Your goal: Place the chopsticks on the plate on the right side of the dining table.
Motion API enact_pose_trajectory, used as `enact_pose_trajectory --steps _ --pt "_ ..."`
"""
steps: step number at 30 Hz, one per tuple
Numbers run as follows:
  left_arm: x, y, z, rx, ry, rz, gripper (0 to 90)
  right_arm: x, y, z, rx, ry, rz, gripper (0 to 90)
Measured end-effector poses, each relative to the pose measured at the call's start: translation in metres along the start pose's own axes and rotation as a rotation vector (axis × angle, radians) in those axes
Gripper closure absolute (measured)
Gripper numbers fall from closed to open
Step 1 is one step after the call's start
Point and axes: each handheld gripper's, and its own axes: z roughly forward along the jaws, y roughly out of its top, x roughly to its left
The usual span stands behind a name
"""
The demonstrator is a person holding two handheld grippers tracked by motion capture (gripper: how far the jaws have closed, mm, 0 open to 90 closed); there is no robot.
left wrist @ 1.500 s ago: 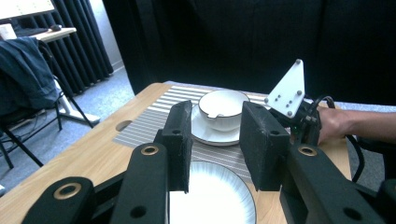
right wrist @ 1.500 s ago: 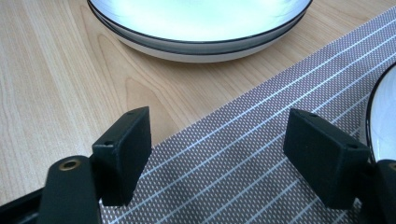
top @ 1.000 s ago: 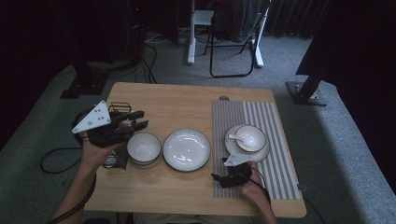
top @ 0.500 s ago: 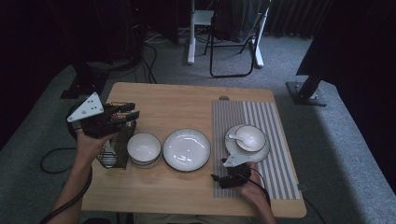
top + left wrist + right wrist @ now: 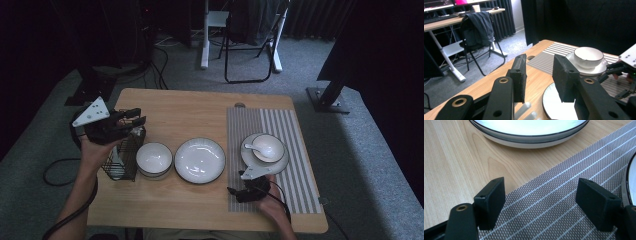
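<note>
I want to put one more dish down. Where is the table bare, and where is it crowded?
The far strip of the table, beyond the plate and small bowl, is bare wood. So is the near edge below them. It is crowded at the wire basket and around the bowl with spoon on the striped mat.

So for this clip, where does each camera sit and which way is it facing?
High view: above the person's side, looking down at the wooden table; both forearms show.
Left gripper view: on the left gripper, facing across the table to the white bowl on a plate.
Right gripper view: on the right gripper, low over the striped grey placemat.
All share the wide white black-rimmed plate.
</note>
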Motion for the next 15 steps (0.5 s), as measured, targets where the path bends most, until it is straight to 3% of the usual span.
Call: enact_pose_trajectory --steps 15 --pt "-0.0028 -0.0069 0.0078 0.012 0.071 -0.008 64.4 0.0004 -0.0037 0.0028 0.008 0.008 0.008 23.8"
